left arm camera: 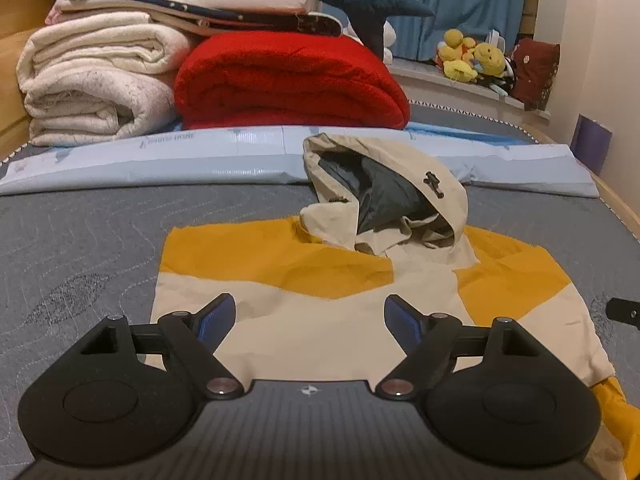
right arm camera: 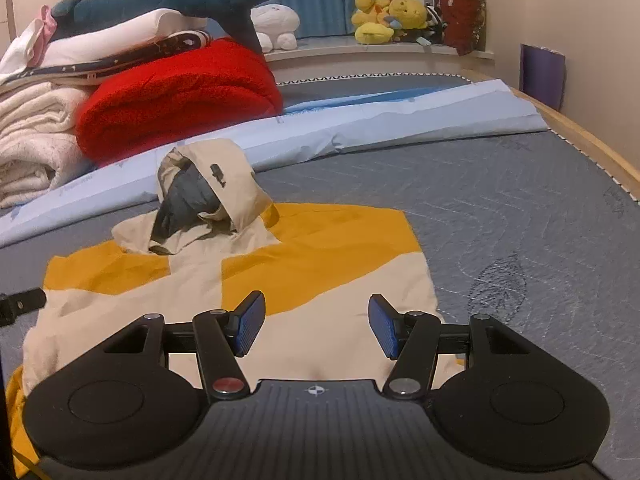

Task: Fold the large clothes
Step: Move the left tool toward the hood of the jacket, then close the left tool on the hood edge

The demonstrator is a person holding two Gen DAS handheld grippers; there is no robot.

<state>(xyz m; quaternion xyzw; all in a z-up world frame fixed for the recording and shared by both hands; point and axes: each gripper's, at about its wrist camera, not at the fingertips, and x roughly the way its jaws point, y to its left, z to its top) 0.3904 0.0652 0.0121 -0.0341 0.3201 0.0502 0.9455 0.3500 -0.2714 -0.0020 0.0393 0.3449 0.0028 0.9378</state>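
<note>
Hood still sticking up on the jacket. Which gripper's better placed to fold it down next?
Probably the right gripper: in its view the hood stands left of centre, seemingly nearer. The left gripper sees it right of centre, further up. Both are open and empty over the jacket, so the margin's small.

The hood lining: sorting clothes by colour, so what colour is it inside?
Dark grey, inside the cream hood of the jacket; clearest in the left wrist view.

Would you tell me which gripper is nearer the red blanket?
Left. The left gripper sits on the jacket's side below the red blanket; the right gripper is further right.
</note>
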